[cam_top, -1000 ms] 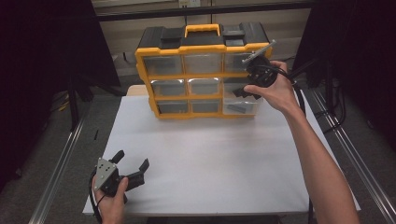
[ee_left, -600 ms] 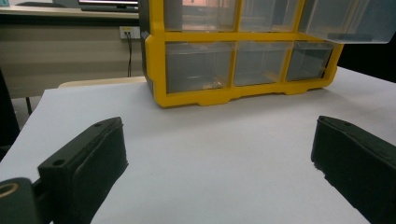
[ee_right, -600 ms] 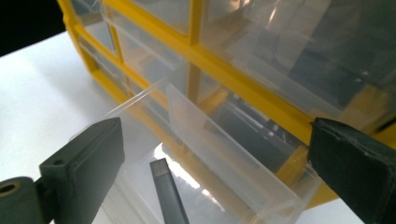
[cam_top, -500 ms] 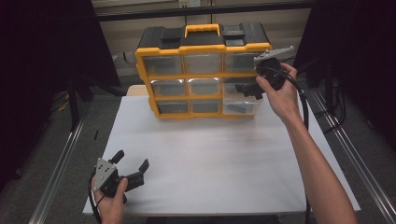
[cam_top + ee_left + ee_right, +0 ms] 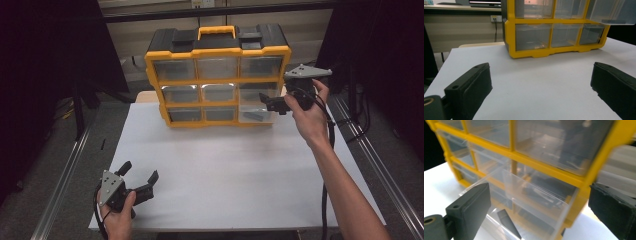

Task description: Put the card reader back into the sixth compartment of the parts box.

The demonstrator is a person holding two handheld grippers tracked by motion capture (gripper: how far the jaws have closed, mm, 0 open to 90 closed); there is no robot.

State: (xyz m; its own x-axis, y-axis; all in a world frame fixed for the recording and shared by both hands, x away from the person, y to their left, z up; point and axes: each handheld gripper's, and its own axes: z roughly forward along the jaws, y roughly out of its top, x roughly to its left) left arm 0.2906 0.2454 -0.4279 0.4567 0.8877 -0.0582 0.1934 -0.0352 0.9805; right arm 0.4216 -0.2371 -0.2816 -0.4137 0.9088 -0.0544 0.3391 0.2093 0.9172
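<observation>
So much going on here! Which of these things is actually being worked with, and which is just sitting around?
In use:
- yellow drawer organizer
- pulled-out clear drawers on its right side
- right gripper, open beside them

Sitting by:
- left gripper, open, low over the white table
- closed drawers

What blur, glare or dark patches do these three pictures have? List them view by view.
High view: the white table is evenly lit, the surroundings nearly black. Left gripper view: sharp, with a warm glare on a top drawer of the yellow organizer. Right gripper view: the organizer's frame is smeared with blur at the right, and the clear drawers show soft reflections.
</observation>
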